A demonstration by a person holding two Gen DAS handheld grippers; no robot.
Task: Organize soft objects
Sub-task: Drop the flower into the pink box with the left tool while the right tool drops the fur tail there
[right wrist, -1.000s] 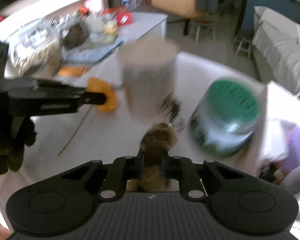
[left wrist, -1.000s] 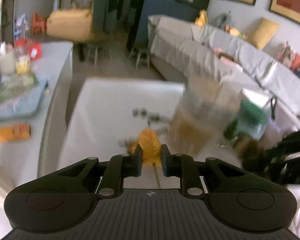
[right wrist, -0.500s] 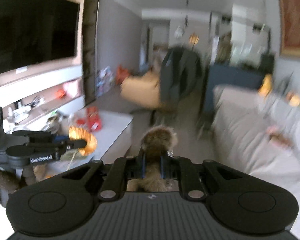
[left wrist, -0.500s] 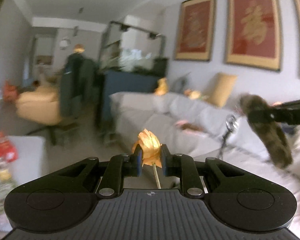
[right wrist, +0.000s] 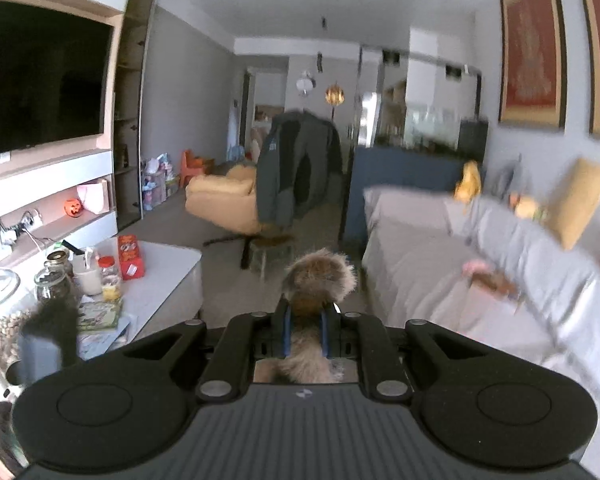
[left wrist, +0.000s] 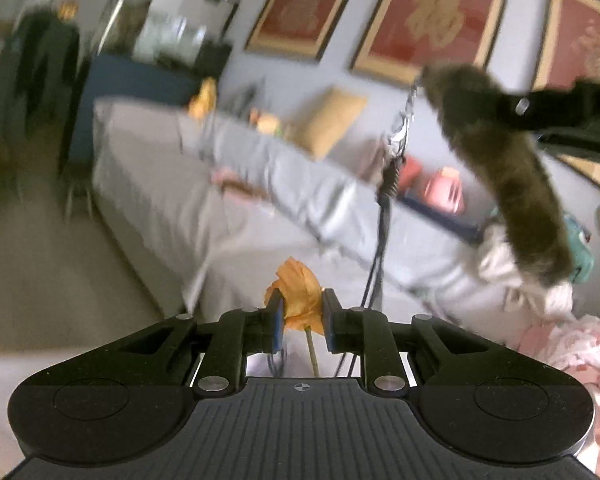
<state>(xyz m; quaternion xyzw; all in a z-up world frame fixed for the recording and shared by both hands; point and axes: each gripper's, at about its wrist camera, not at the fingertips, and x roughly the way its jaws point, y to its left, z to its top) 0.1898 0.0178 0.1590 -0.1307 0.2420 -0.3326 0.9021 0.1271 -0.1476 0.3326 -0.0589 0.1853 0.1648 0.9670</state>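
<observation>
Comparing with a second ago, both views have swung up from the desk toward the grey sofa (left wrist: 260, 184), so both soft items are off the desk and, by my reading, bound for the sofa. Left gripper (left wrist: 300, 320): nearly closed, clamping the orange fabric flower (left wrist: 298, 296). Right gripper (right wrist: 304, 334): nearly closed, pinching the brown furry tail (right wrist: 318, 280), carried in mid-air.

left tool (left wrist: 300, 312) | lifted orange flower (left wrist: 300, 300) off table toward sofa (left wrist: 260, 200) || right tool (right wrist: 305, 330) | raised furry toy (right wrist: 318, 280)
</observation>
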